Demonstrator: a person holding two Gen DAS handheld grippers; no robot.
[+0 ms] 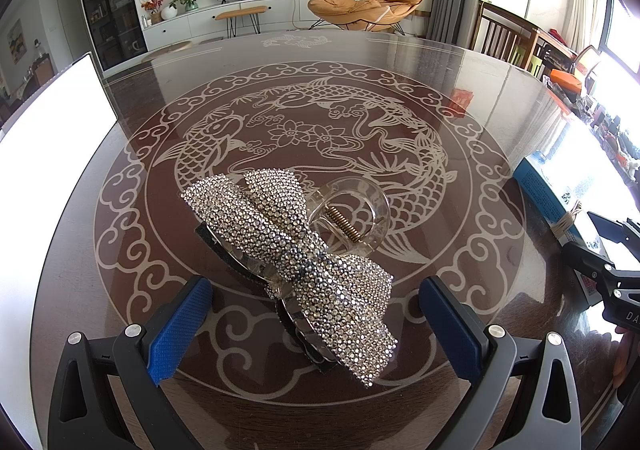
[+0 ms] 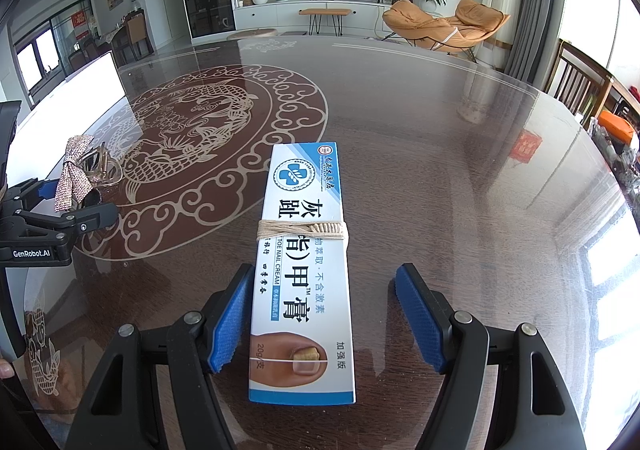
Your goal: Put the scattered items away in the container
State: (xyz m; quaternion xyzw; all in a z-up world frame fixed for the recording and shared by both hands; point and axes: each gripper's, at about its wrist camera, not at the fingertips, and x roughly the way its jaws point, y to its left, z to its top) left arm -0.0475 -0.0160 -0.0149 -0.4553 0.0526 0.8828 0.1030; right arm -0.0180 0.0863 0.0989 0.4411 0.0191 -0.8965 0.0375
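The left tongs (image 1: 316, 324) stood open around a rhinestone bow hair clip (image 1: 292, 250) lying on the desk (image 1: 460, 178), pads clear of it; its long axis ran diagonally, from far left to near right. The right tongs (image 2: 326, 316) stood open astride a nail cream box (image 2: 304, 274), string-wrapped, its long axis pointing straight away from the camera.
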